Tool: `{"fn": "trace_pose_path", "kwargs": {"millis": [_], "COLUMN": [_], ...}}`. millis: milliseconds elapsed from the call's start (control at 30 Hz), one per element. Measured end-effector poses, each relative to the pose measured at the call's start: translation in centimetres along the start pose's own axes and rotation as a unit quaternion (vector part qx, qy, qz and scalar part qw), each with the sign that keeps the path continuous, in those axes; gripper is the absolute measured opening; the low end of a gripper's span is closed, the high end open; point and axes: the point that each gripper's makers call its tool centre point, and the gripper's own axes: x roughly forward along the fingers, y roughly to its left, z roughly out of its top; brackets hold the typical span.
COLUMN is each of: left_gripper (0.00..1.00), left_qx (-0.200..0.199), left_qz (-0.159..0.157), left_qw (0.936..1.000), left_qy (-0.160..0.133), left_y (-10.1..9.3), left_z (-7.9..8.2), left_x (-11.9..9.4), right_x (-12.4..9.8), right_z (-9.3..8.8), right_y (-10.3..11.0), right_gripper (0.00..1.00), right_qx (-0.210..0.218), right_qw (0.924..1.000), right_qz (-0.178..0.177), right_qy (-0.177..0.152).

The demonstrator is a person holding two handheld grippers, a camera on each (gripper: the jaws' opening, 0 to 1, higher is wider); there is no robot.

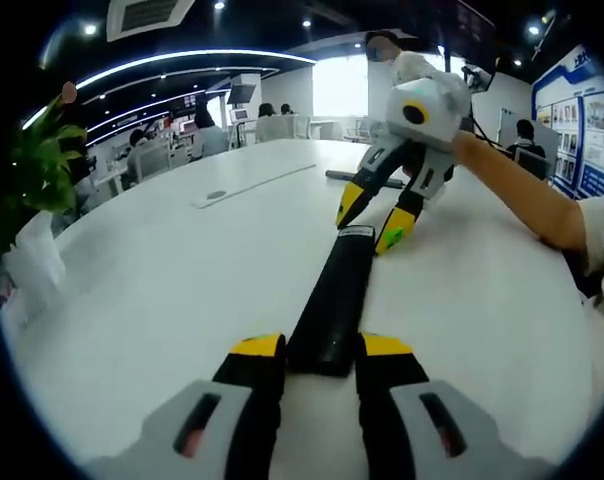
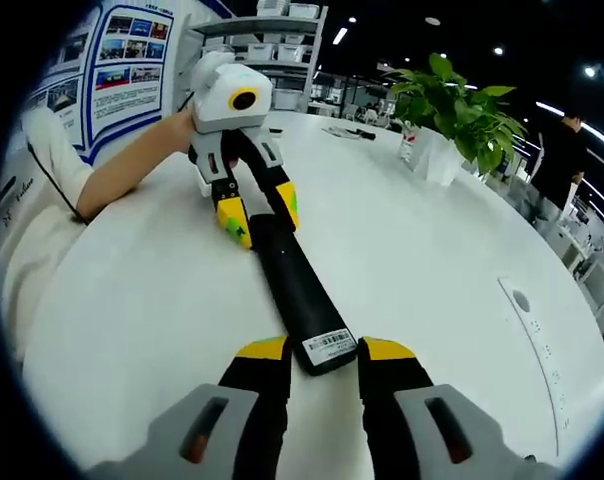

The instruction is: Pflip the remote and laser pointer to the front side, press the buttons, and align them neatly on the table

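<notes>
The remote (image 1: 332,300) lies flat on the white table (image 1: 162,290), back up, with one gripper at each end. The risk from here is a lopsided flip: if one gripper lets go or turns faster than the other, the long body could twist out of the jaws, skid across the smooth top, or slap down still on its back.

The left gripper (image 1: 322,358) has its jaws to either side of the plain end, and the right gripper (image 2: 322,362) brackets the end with the barcode label (image 2: 329,346). Both look closed against the remote, though whether the pads truly bite is hard to tell at this angle.

The remote is slim, black and glossy, with no buttons showing. A second dark stick, perhaps the pointer (image 1: 365,180), lies further off on the table.
</notes>
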Motion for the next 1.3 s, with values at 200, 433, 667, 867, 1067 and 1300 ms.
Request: {"fn": "trace_pose_path", "kwargs": {"millis": [200, 433, 667, 867, 1067, 1300], "left_gripper": [0.3, 0.31, 0.31, 0.32, 0.25, 0.25], "left_qx": [0.026, 0.03, 0.027, 0.065, 0.118, 0.122], "left_qz": [0.009, 0.017, 0.016, 0.021, 0.018, 0.01], "left_qw": [0.9996, 0.9994, 0.9994, 0.9965, 0.9882, 0.9866], "left_qy": [-0.002, 0.0, 0.013, 0.048, 0.096, 0.108], "left_y": [0.1, 0.4, 0.5, 0.5, 0.9, 0.7], "left_z": [0.2, 0.2, 0.3, 0.4, 0.5, 0.3], "left_x": [0.0, -0.1, 0.1, 0.2, 0.7, 0.8], "right_x": [0.0, -0.2, -0.1, -0.2, -0.6, -0.5], "right_z": [0.0, 0.1, 0.1, 0.1, 0.7, 0.6], "right_y": [0.1, 0.5, 0.6, 0.9, 1.7, 2.2], "right_gripper": [0.29, 0.28, 0.28, 0.28, 0.23, 0.23], "right_qx": [0.023, 0.056, 0.073, 0.077, 0.094, 0.071], "right_qw": [0.9997, 0.998, 0.9969, 0.9965, 0.9938, 0.9961], "right_qz": [0.005, 0.026, 0.027, 0.029, 0.046, 0.042], "right_qy": [-0.001, -0.012, -0.013, -0.008, -0.036, -0.029]}}
